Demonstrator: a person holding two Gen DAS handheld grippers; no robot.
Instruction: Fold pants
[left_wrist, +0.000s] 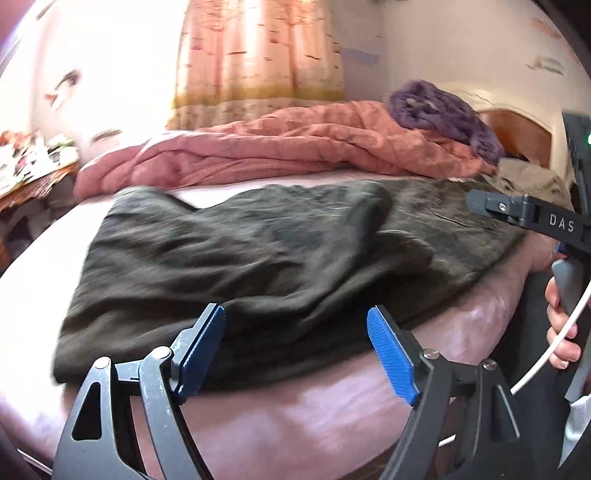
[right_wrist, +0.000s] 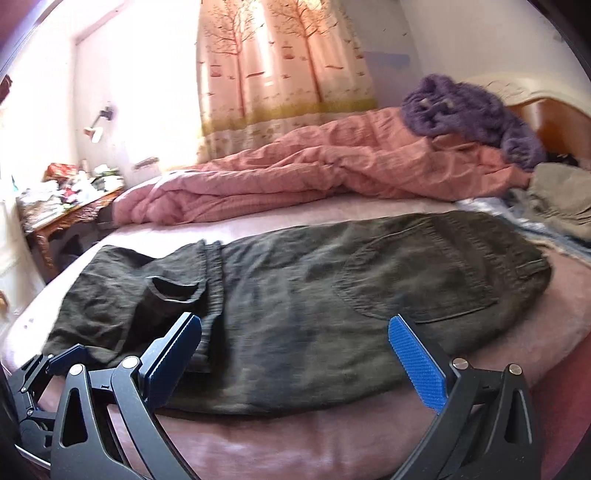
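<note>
The dark green pants (right_wrist: 295, 295) lie folded across the near part of the bed (right_wrist: 295, 443), their front edge close to the mattress edge, with a strip of bare sheet behind them before the pink quilt (right_wrist: 314, 170). The left gripper (left_wrist: 295, 350) hangs over that front edge, jaws wide and empty. The right gripper (right_wrist: 295, 365) does likewise (a hand (left_wrist: 561, 325) holds it).

A pink quilt (right_wrist: 314, 173) is shown bunched along the far side of the bed (right_wrist: 295, 435), with a purple fuzzy blanket (right_wrist: 472, 110) on it. A tree-printed curtain (right_wrist: 280, 66) hangs behind; a cluttered tabletop (right_wrist: 66, 206) stands at left.
</note>
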